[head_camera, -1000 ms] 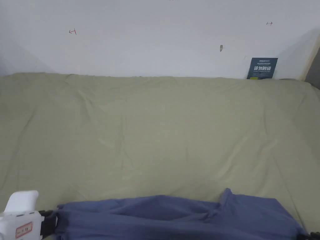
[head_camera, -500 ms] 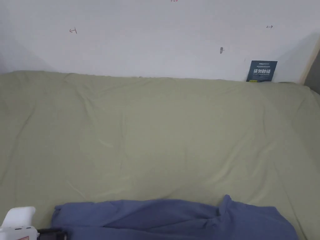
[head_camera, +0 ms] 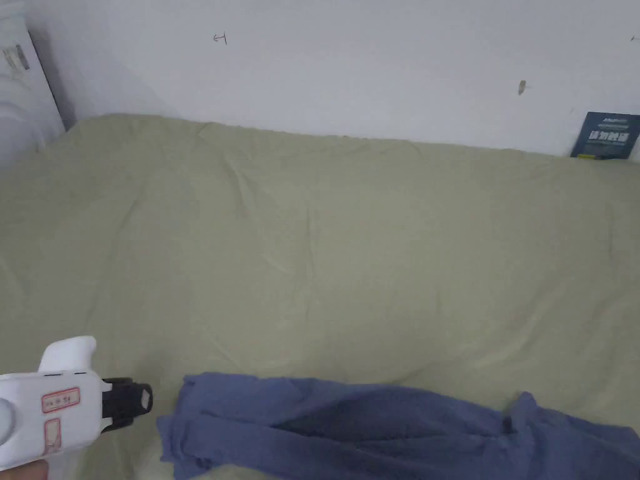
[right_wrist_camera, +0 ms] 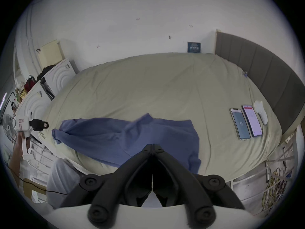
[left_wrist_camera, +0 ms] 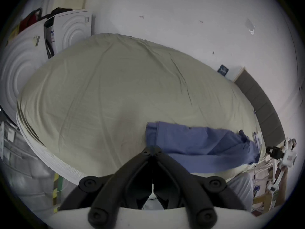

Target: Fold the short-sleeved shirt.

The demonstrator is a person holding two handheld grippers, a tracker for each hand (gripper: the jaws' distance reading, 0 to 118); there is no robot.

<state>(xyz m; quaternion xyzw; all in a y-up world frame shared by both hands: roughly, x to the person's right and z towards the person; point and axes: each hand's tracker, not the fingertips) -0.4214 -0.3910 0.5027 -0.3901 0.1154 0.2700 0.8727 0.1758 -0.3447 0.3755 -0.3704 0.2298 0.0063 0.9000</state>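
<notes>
At the near edge of the bed, the left gripper, a white pistol-shaped handle with black jaws, is held level beside the left end of the crumpled blue short-sleeved shirt, close to the cloth but apart from it. In the left gripper view its jaws are pressed together with nothing clearly between them, the tips sitting just at the shirt's near corner. The right gripper view shows the hand wrapped round that handle from below, forearm rising steeply from beneath.

The right gripper hovers over the near right part of the shirt, its black jaws also closed tip to tip, empty.

The shirt lies in a long bunched band along the near edge of the pale olive bed sheet, one end drooping over the side. Farther right on the sheet lie two smartphones side by side with a small white object next to them. Beyond stand a grey padded headboard and a white wall with a dark blue card leaning against it.
</notes>
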